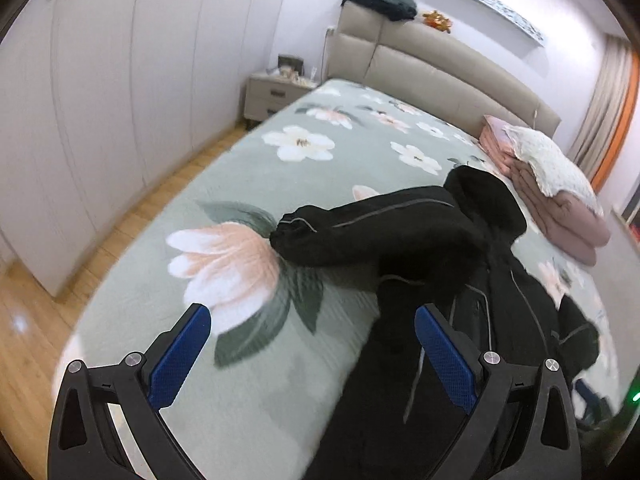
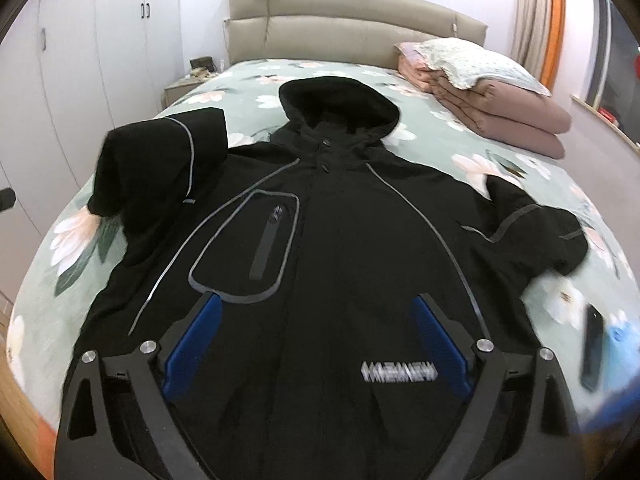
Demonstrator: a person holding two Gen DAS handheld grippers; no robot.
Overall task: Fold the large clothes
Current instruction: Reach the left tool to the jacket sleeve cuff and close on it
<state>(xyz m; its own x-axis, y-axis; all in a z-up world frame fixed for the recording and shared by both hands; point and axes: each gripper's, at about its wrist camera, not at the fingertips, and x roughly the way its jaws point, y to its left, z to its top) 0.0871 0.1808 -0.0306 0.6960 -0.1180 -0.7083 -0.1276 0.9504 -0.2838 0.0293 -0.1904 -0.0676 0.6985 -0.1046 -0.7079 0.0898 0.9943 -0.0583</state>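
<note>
From the left wrist, a floral bed (image 1: 320, 160) stands beside white wardrobes (image 1: 100, 100), one black jacket (image 1: 440, 260) lies on it, and the left gripper (image 1: 312, 344) hangs over its edge, fingers apart and empty. From the right wrist, the jacket lies front-up with its hood (image 2: 340, 104) toward the headboard (image 2: 352, 36), one folded blanket (image 2: 504, 116) beside it, its white chest lettering too blurred to read, and the right gripper (image 2: 316, 336) hovers above it, fingers apart.
</note>
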